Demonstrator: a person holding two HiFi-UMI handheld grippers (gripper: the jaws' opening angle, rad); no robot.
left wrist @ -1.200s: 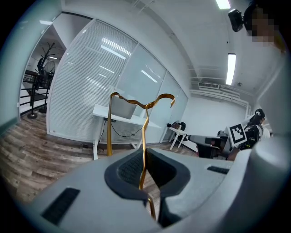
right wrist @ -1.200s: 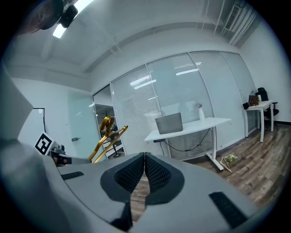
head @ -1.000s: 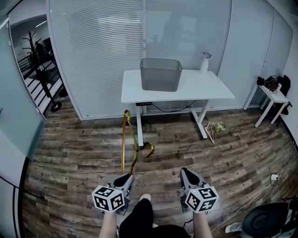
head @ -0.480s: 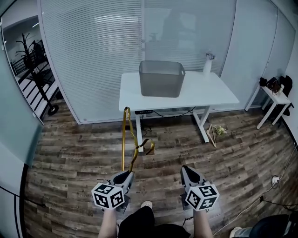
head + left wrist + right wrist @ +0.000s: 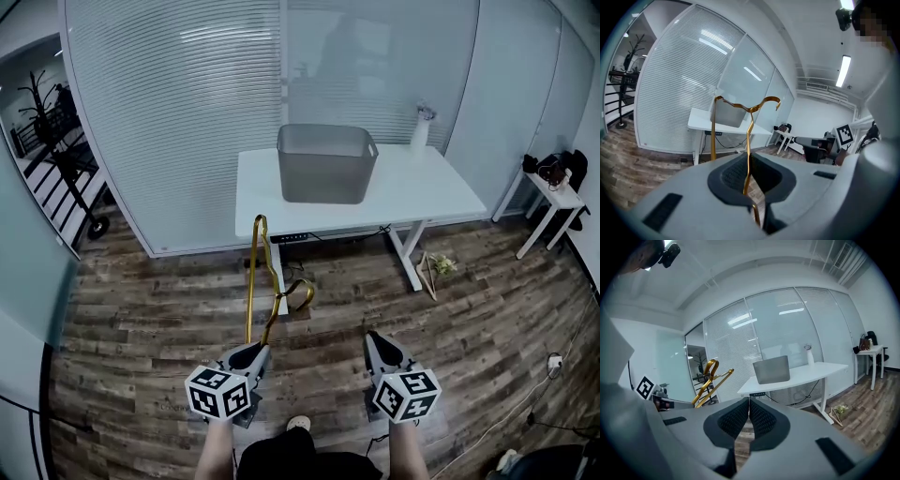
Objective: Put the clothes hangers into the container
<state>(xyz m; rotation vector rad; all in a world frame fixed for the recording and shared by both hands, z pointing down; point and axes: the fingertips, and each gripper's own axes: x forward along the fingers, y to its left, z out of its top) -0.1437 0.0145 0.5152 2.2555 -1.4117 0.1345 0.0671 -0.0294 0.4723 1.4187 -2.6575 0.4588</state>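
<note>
My left gripper is shut on a gold clothes hanger, which sticks up and forward from the jaws; in the left gripper view the gold hanger runs between the closed pads. My right gripper is shut with nothing in it; its pads meet in the right gripper view. Ahead, a grey container stands on a white desk. The grey container and the hanger also show in the right gripper view. Both grippers are well short of the desk.
A wooden hanger lies on the wood floor by the desk's right leg. A white bottle stands at the desk's back. A small white side table with a dark bag is at the right. Glass walls with blinds stand behind.
The desk and container have come nearer and lower in the head view as both grippers travel forward. The left gripper keeps its hold on the gold hanger.
</note>
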